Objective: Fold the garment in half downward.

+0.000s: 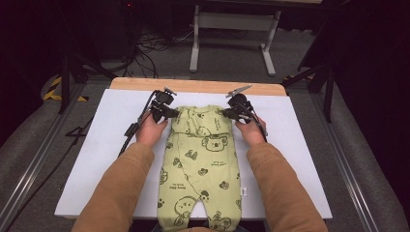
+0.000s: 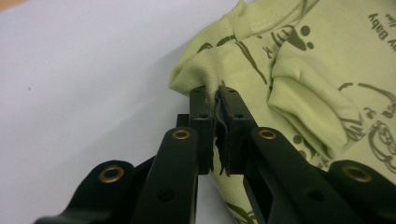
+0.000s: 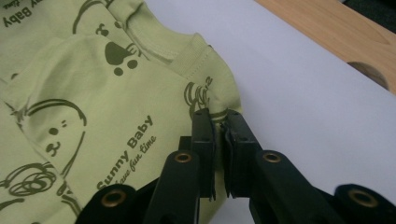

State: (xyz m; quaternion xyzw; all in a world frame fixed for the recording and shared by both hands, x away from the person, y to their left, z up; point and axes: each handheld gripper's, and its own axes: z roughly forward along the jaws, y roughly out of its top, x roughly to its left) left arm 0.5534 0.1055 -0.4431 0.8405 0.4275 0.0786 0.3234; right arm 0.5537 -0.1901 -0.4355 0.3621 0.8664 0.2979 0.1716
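While the green baby suit (image 1: 202,164) lay flat on the white bench (image 1: 96,159), legs toward the person, the left claw (image 1: 170,113) pinched its left shoulder and the right claw (image 1: 227,112) pinched its right shoulder, cloth bunched between each pair of jaws near the neckline.

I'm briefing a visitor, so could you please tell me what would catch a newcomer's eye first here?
A pale green baby romper printed with koalas lies on the middle of the white table, legs toward the person. At its far end, the left claw and right claw are each shut on a shoulder corner. Brown sleeves reach in from the near edge.
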